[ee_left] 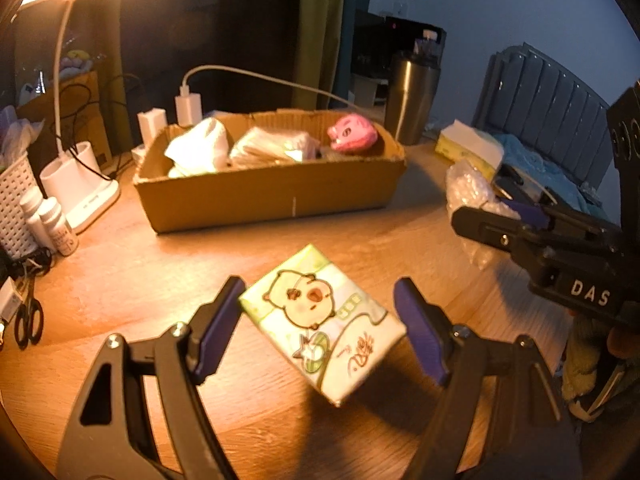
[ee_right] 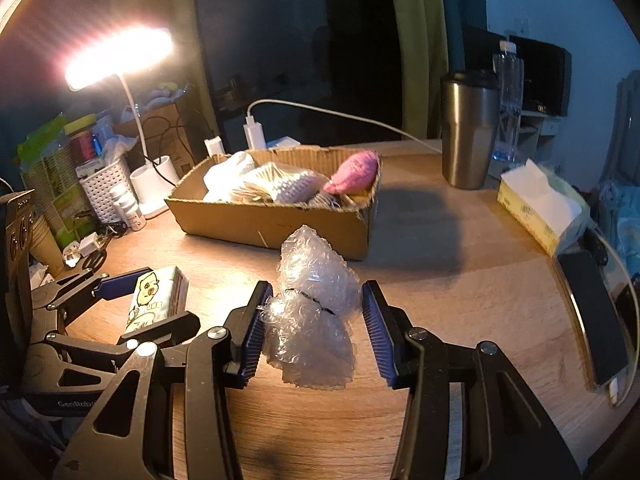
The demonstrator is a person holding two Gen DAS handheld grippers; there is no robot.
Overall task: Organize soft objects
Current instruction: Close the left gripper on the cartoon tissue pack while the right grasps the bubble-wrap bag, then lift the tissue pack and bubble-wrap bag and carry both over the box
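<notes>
A cartoon-printed tissue pack lies on the wooden table between the open jaws of my left gripper; it also shows in the right wrist view. A bundle of clear bubble wrap lies between the jaws of my right gripper, which are open with the left pad touching it. The bubble wrap also shows in the left wrist view. A cardboard box behind holds white soft items and a pink knitted toy.
A lit desk lamp, white basket, small bottles and scissors crowd the left. A steel tumbler, tissue box and phone stand on the right. A charger cable runs behind the box.
</notes>
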